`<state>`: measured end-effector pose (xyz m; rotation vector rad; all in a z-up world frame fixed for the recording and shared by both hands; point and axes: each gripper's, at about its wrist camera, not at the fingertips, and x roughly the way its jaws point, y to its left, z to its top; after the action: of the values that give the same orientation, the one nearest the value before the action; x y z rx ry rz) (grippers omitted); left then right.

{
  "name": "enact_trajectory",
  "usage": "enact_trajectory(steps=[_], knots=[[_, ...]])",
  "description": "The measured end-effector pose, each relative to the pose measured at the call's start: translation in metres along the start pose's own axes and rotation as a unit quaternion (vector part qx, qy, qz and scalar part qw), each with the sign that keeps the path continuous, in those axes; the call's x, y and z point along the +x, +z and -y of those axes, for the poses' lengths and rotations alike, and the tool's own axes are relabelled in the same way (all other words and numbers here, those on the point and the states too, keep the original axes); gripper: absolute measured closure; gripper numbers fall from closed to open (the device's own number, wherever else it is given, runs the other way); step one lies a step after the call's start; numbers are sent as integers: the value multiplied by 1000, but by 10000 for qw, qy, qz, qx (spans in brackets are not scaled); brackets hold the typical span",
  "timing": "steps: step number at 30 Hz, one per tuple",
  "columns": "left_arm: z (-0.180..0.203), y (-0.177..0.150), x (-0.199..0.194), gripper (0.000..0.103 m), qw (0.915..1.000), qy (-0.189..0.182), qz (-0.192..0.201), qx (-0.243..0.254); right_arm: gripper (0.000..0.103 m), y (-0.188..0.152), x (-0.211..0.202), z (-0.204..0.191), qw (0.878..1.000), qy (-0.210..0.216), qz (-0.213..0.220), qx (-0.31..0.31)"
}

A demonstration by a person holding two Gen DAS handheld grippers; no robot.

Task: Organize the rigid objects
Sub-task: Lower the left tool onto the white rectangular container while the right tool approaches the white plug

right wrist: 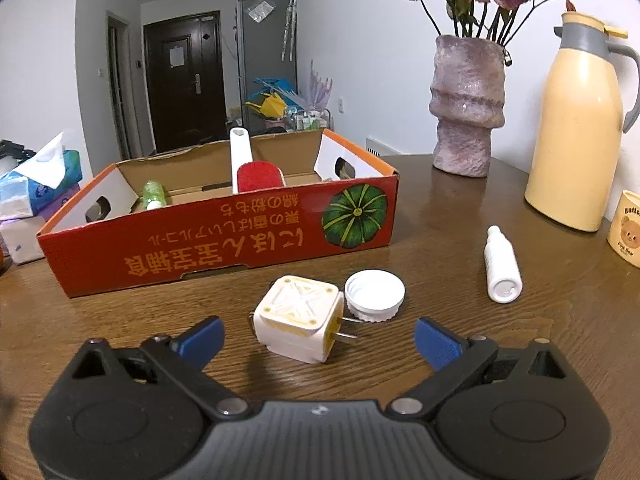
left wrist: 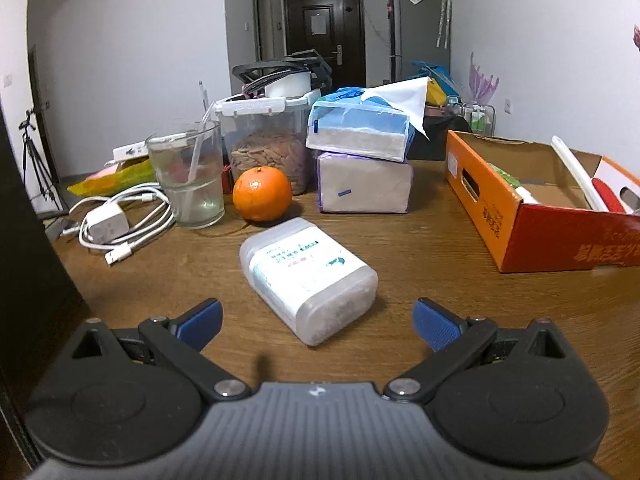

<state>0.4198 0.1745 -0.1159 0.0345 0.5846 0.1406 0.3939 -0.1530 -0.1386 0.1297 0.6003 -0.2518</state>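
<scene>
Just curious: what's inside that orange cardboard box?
In the orange box: a red-headed brush with a white handle and a small green bottle. The near wall hides the rest of the floor.

A lived-in home is showing here: beyond the left gripper [left wrist: 318,322] a refrigerator [left wrist: 420,28] is standing beside a dark entry door [left wrist: 324,32], while ahead of the right gripper [right wrist: 318,338] a vase of dried roses [right wrist: 466,108] and a cream thermos jug [right wrist: 576,128] are sitting on the wooden surface [right wrist: 440,216].

Black tongs [left wrist: 318,322] with blue ribbed pads [left wrist: 434,324] (silver pivot screws).

Low wrist views — shared red box [right wrist: 224,236]
</scene>
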Motion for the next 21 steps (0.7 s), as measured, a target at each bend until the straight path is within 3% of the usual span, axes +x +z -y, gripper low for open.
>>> enact_trajectory(steps=[12, 21], knots=[[-4, 10, 25, 0, 9990, -67, 104, 435, 7, 6, 15, -13, 9997, -236, -75, 35], [-2, 15, 44, 0, 9965, -127, 157, 815, 17, 10, 27, -11, 9992, -298, -239, 145]])
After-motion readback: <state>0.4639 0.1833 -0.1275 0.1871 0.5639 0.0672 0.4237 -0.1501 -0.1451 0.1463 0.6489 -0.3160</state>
